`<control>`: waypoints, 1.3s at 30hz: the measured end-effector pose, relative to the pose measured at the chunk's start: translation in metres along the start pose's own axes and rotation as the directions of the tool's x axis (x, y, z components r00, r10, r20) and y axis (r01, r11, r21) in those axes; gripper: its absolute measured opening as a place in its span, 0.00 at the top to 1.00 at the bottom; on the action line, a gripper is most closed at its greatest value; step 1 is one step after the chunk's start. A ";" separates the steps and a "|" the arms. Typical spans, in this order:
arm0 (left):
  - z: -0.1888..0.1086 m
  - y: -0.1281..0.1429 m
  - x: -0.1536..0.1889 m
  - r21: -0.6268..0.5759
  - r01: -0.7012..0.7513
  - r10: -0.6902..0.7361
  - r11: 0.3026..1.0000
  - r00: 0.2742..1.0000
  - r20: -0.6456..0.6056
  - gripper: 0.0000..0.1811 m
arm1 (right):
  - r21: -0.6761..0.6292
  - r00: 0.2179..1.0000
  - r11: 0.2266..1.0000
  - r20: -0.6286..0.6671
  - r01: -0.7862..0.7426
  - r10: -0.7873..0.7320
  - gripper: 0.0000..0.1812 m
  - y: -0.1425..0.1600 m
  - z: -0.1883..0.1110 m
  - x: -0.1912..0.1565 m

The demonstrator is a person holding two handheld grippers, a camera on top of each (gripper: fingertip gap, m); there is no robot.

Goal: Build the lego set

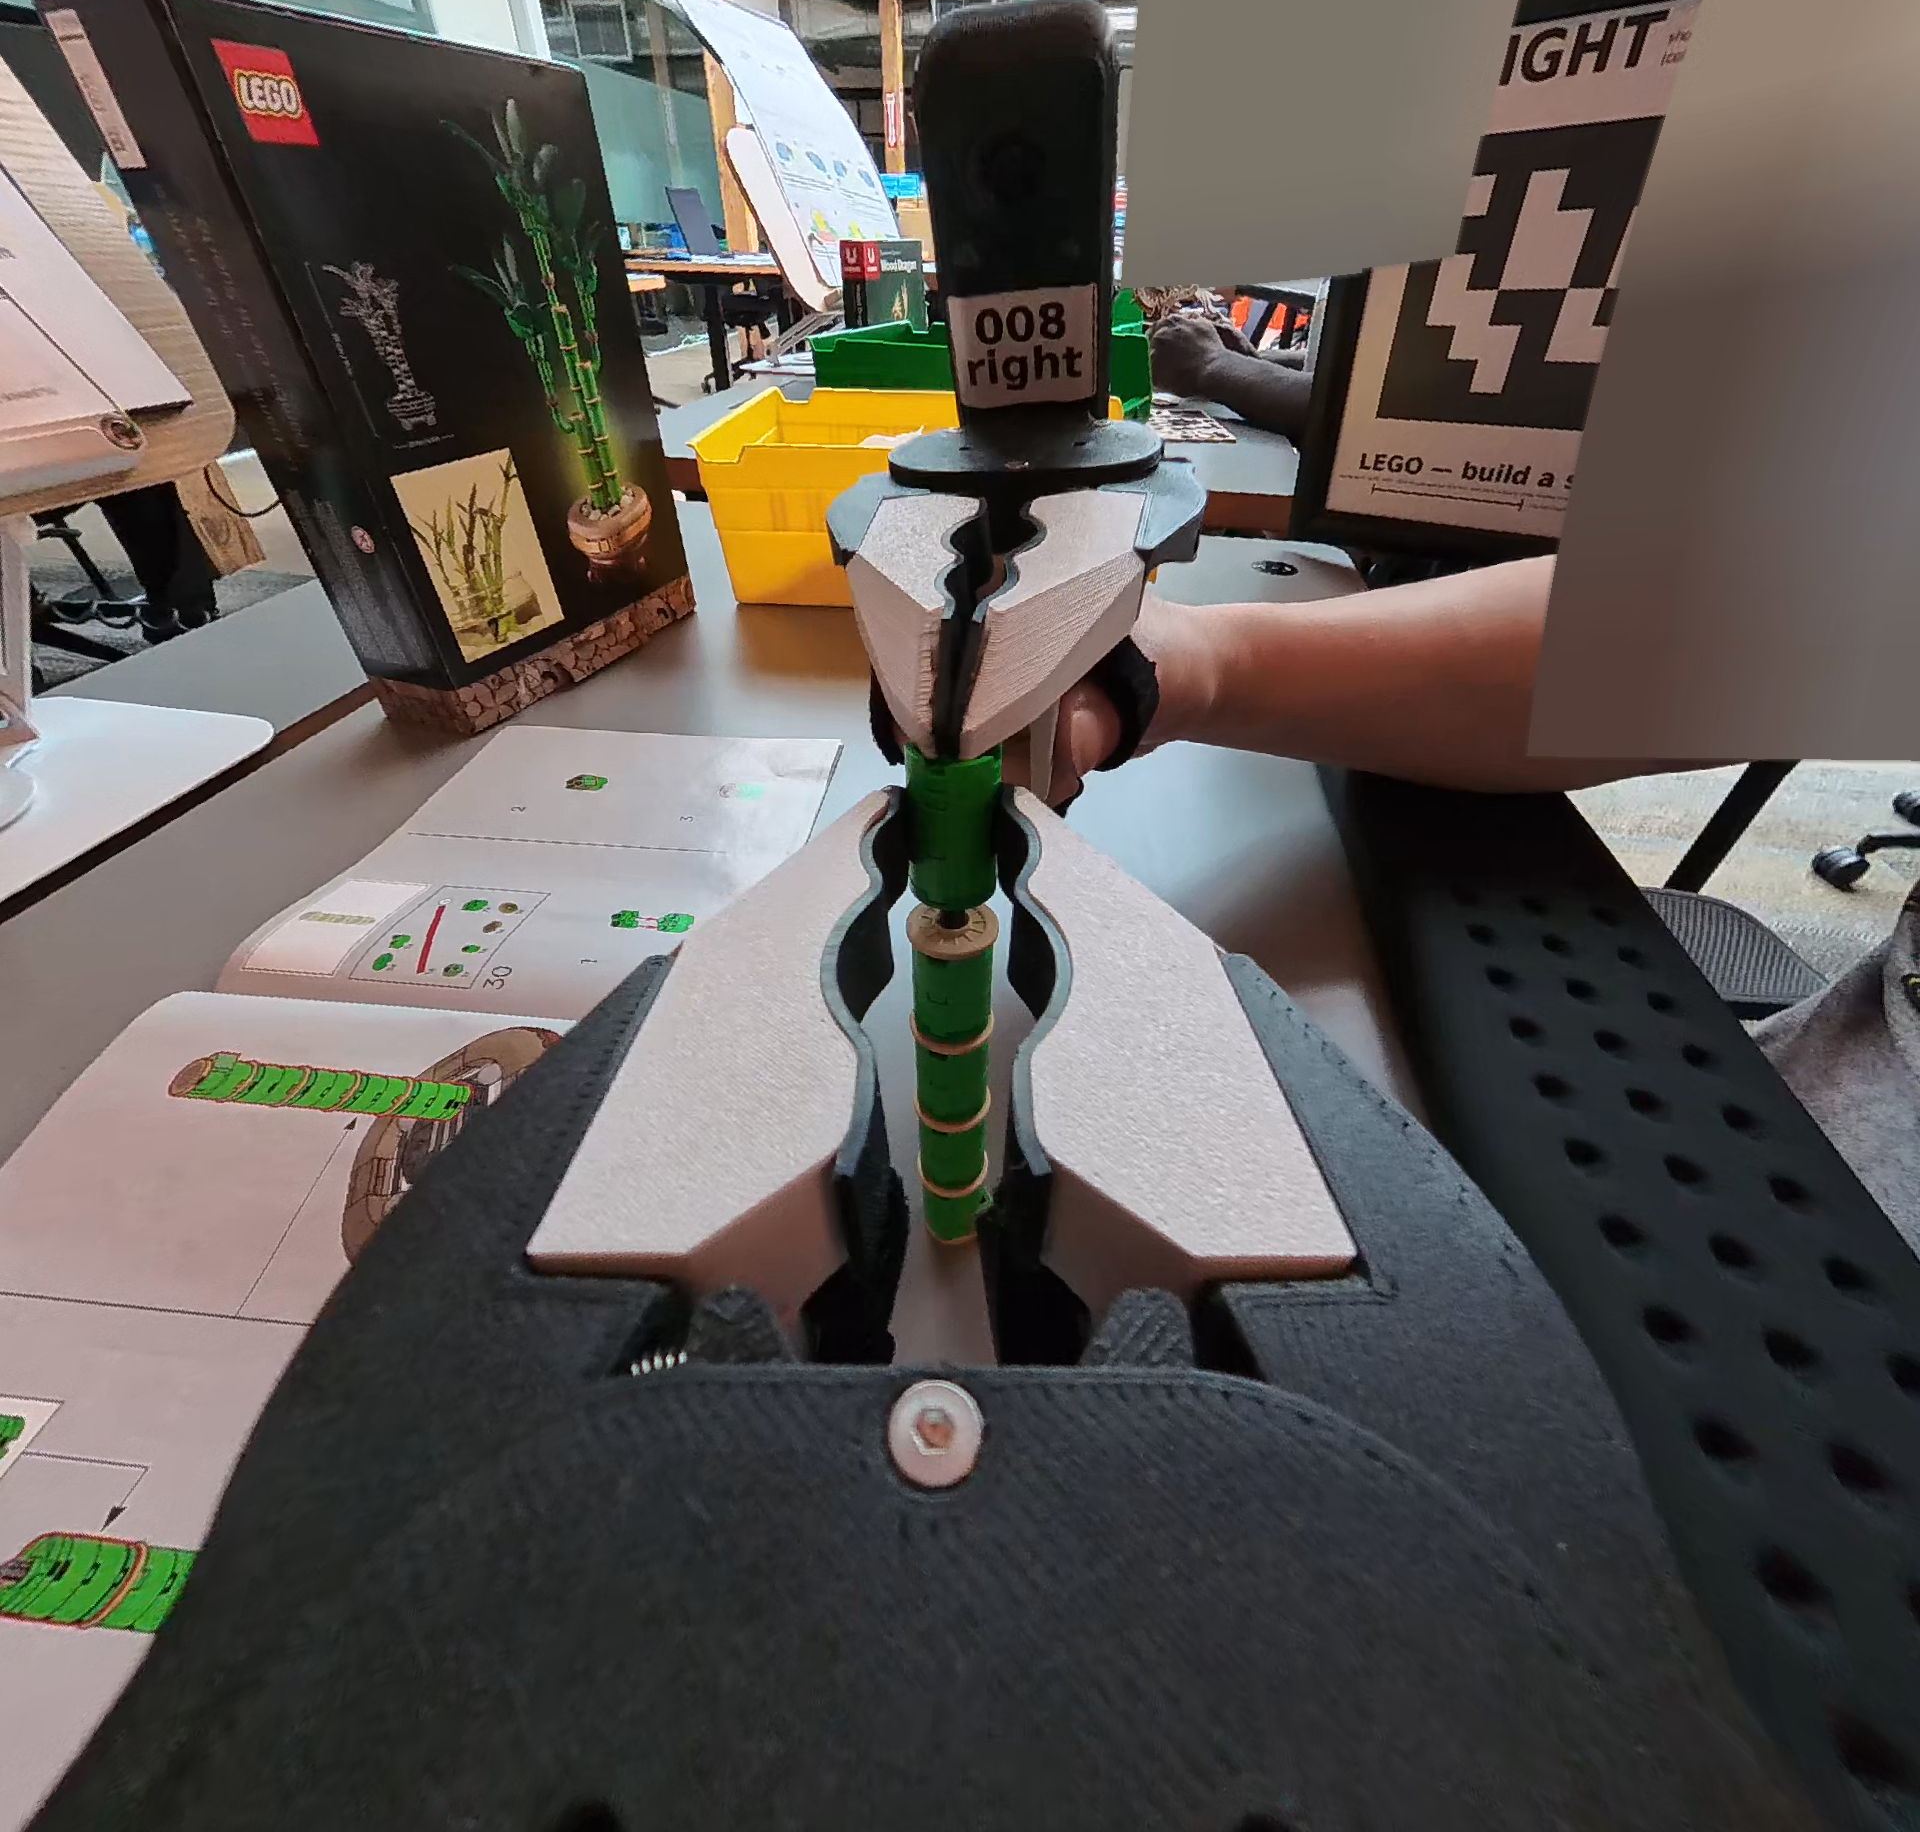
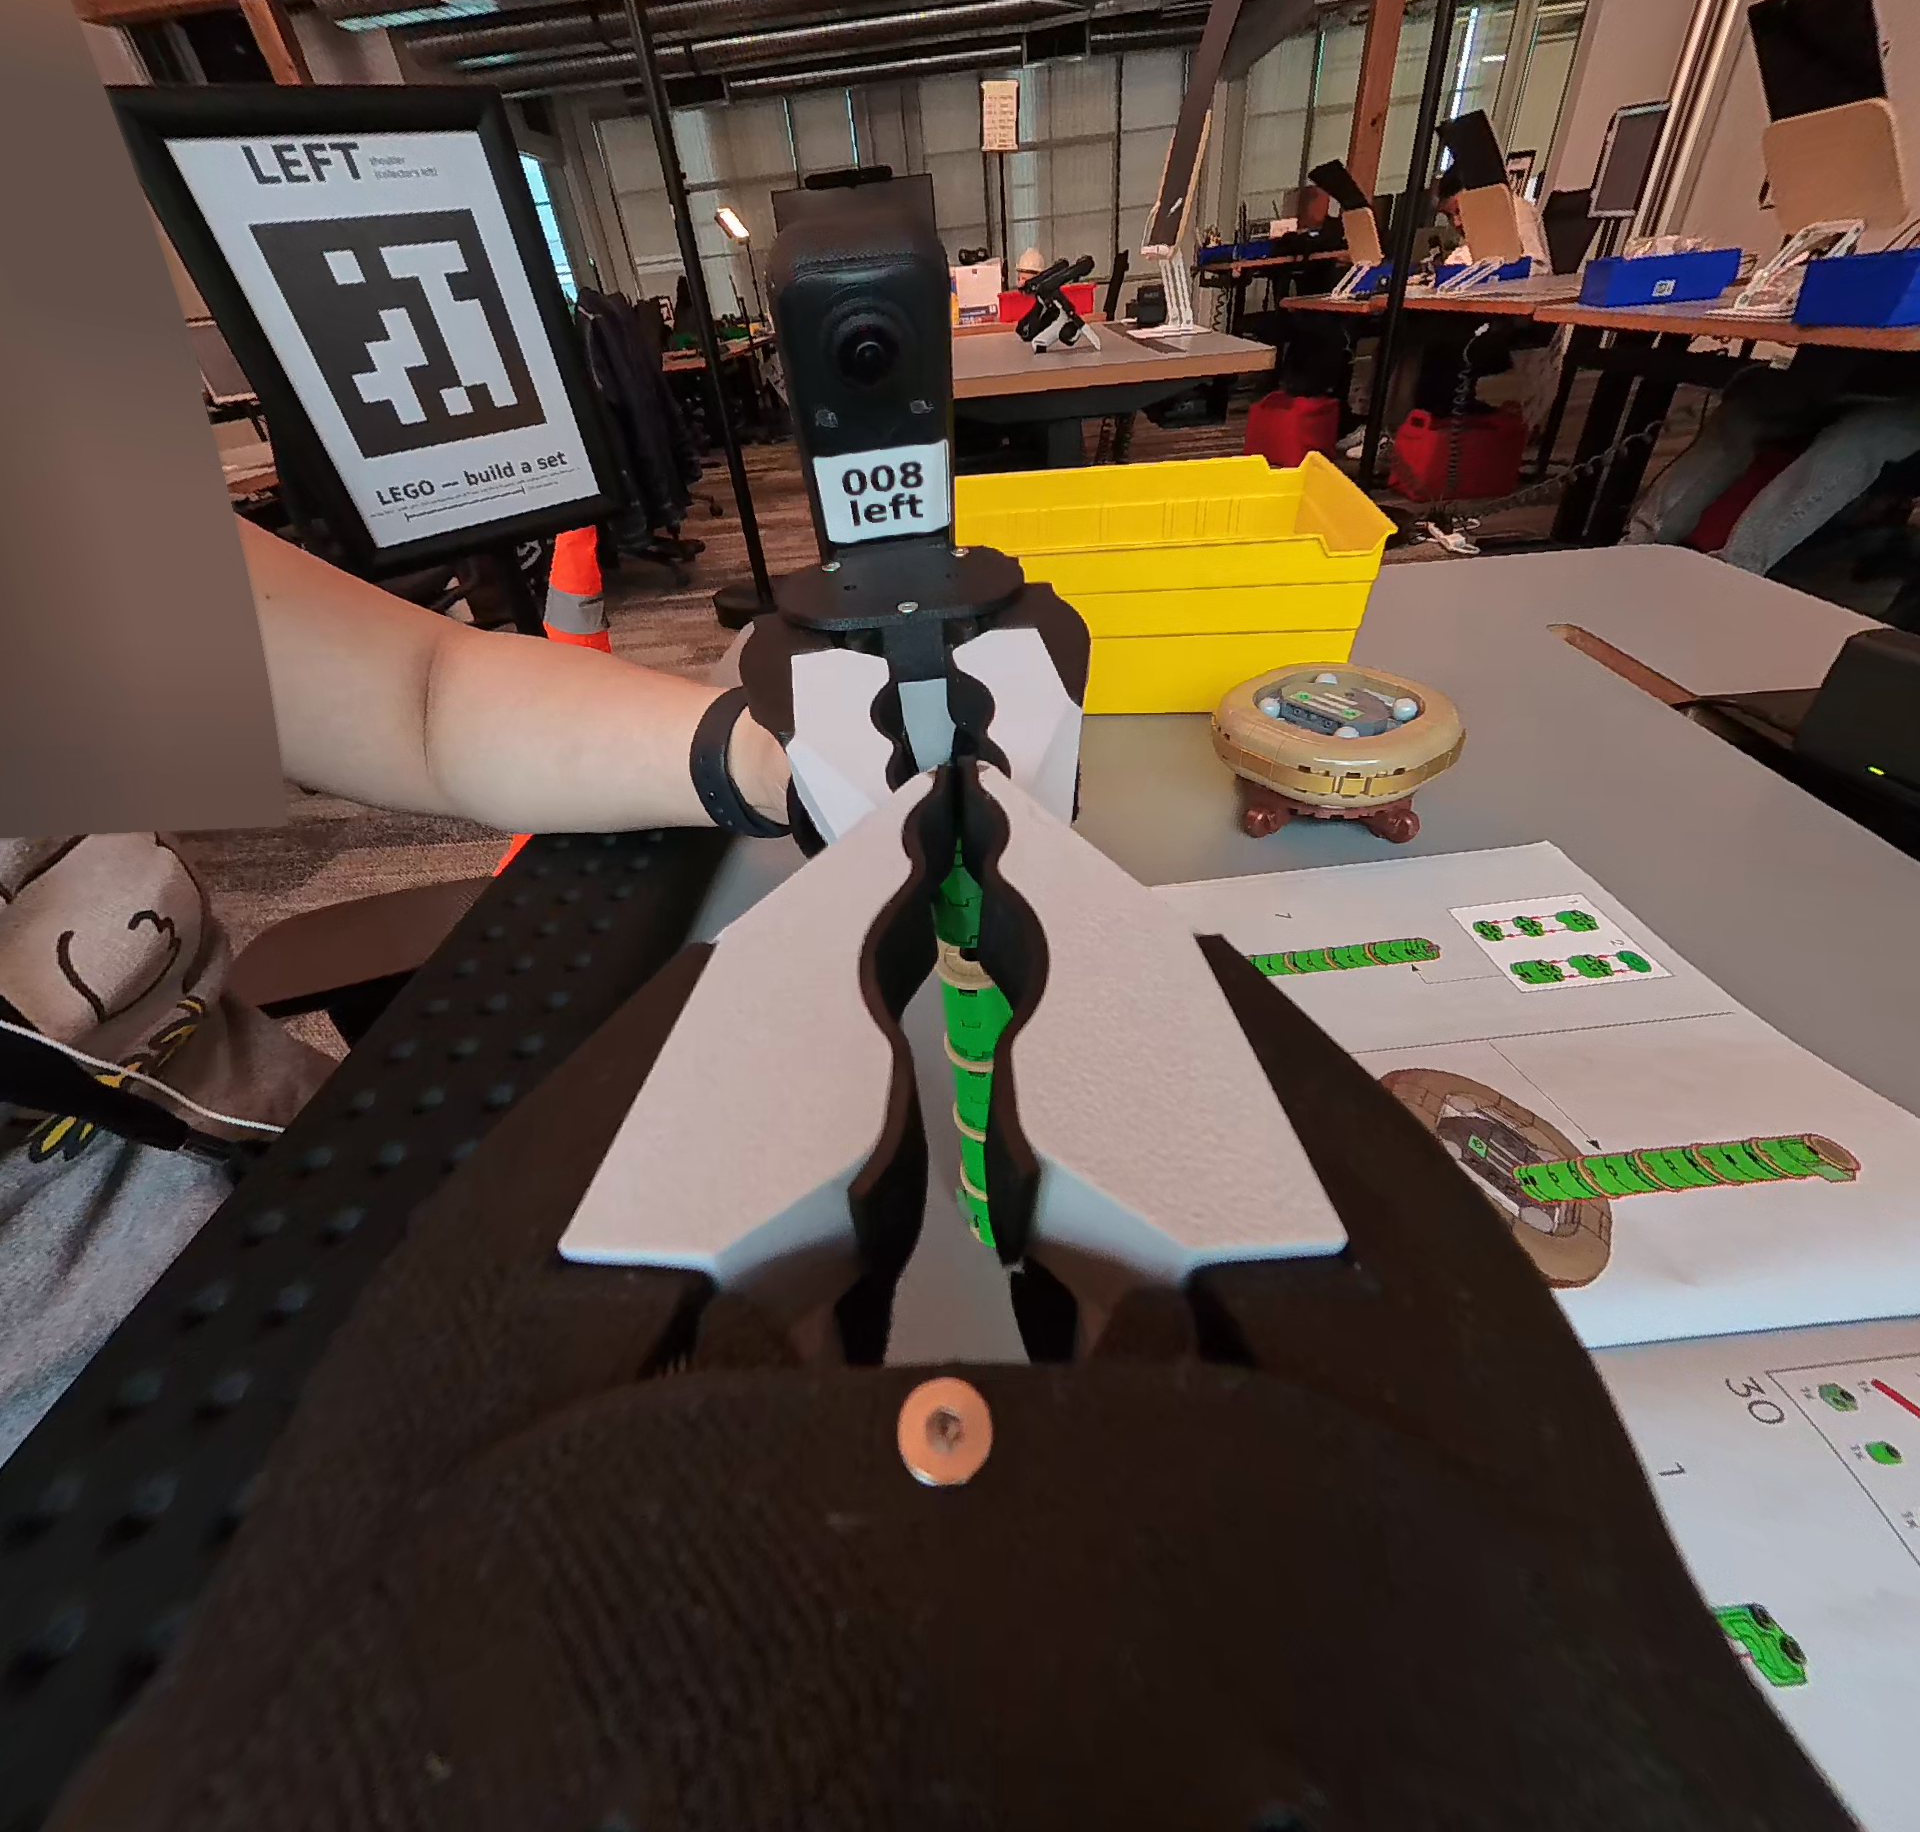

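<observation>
Held level above the worktop (image 2: 1558, 660), tip to tip: left gripper (image 1: 951, 806) and right gripper (image 2: 961, 785), a forearm reaching in behind each. Left closed on the green stalk (image 1: 951, 1076) with tan rings; right clamped on the short green segment (image 1: 951, 826), meeting the stalk's end between them.

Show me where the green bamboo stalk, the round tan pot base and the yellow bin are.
green bamboo stalk (image 1: 951, 1065): left wrist view, on a green segment of its middle.
round tan pot base (image 2: 1340, 743): right wrist view, on its tan rim.
yellow bin (image 2: 1174, 577): right wrist view, on its front wall.
</observation>
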State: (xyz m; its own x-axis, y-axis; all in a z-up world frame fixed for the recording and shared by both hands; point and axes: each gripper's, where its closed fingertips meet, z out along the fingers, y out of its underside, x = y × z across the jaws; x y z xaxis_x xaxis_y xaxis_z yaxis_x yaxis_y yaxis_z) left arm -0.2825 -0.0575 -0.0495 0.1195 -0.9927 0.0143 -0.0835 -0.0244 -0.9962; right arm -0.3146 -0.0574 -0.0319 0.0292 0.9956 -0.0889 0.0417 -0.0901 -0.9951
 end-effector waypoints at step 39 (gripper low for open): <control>0.002 0.003 0.005 0.003 -0.007 0.007 1.000 1.000 -0.026 0.91 | 0.151 0.995 0.986 0.084 -0.068 0.056 0.98 -0.004 -0.002 -0.006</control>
State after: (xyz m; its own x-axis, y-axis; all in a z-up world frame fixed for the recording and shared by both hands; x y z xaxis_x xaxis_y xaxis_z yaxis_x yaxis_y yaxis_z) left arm -0.2805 -0.0621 -0.0522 0.0933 -0.9956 0.0092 -0.0814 -0.0168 -0.9965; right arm -0.3132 -0.0630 -0.0275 -0.0521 0.9877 -0.1475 -0.1113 -0.1526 -0.9820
